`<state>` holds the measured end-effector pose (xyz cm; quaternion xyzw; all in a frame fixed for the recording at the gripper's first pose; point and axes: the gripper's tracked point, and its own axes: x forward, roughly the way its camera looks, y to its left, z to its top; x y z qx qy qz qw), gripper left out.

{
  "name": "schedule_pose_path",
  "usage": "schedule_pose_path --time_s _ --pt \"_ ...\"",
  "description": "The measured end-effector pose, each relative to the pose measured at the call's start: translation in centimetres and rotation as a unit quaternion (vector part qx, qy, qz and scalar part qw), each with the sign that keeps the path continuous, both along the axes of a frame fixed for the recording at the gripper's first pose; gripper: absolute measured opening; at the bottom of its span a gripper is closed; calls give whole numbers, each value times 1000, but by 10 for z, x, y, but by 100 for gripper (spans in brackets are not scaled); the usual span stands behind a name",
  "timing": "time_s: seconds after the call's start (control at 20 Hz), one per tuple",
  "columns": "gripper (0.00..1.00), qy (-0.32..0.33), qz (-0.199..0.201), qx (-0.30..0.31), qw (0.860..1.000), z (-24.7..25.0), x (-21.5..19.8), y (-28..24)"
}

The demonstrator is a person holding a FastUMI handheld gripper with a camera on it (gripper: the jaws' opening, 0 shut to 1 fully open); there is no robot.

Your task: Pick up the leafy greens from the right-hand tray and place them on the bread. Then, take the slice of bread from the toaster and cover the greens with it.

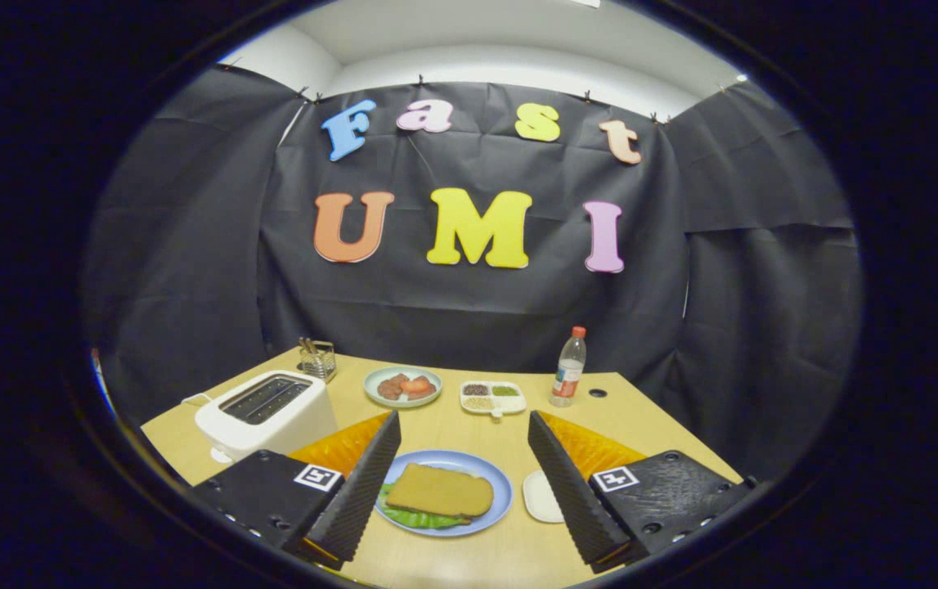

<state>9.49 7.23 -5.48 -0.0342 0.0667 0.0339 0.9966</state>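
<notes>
The gripper (462, 483) jaws hang spread and empty above the bread (439, 491) covering the greens (415, 515), lower centre; dropping could nudge it askew.

The black two-finger gripper (462, 483) hangs above the pale wooden table (469, 556), its ridged fingers (366, 487) spread wide with nothing between them but air. Below, between the fingers, sits the round blue plate (501, 491): a tan slice of bread (440, 491) lies on top, green leafy greens (415, 517) peeking out underneath. A small white tray (540, 497) rests just beside the plate. Beyond the fingers: white toaster (266, 413), a pale plate of reddish food (403, 386), a divided white dish (492, 397), a clear plastic bottle (568, 368).
</notes>
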Motion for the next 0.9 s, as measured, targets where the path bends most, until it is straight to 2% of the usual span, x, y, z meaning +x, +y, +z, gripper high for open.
schedule_pose_path --time_s 0.25,0.6,0.9 --pt "95 18 -1 34 999 -4 -3 -4" --pt "95 -26 -13 12 1000 15 -25 -15" --pt "96 -31 -17 19 999 22 -34 -21"
